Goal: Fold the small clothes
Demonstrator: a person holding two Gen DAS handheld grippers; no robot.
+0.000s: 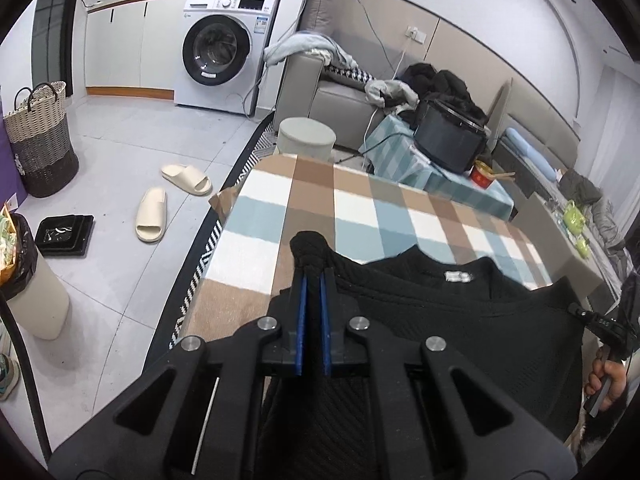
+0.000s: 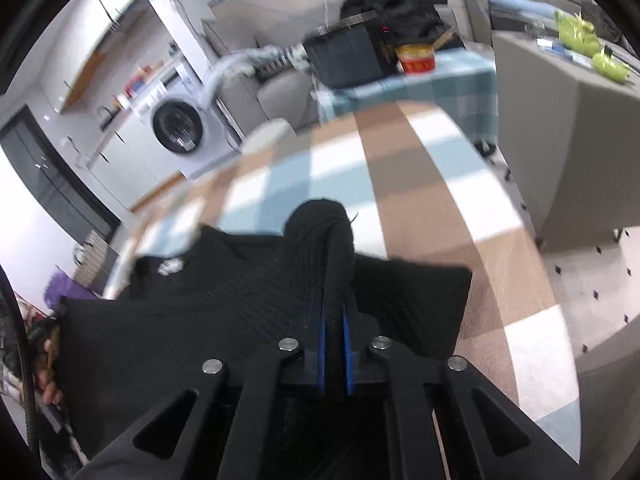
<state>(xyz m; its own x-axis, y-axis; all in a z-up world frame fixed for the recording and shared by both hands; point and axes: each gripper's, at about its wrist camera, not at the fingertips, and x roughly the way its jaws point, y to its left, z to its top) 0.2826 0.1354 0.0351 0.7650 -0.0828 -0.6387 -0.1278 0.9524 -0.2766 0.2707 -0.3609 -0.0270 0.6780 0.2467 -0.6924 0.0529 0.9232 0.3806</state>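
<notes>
Black ribbed knit, a small top with a white neck label, hangs stretched between the two claws above the checked desk. The left claw is clamped on a bunched shoulder corner at its tips; the right claw pinches the opposite corner the same way. This looks like the lift-and-spread step before the first fold. Next, I judge, both claws should keep the top edge taut and lower the soft, limp cloth flat onto the brown, blue and white desk cover ahead of them.
</notes>
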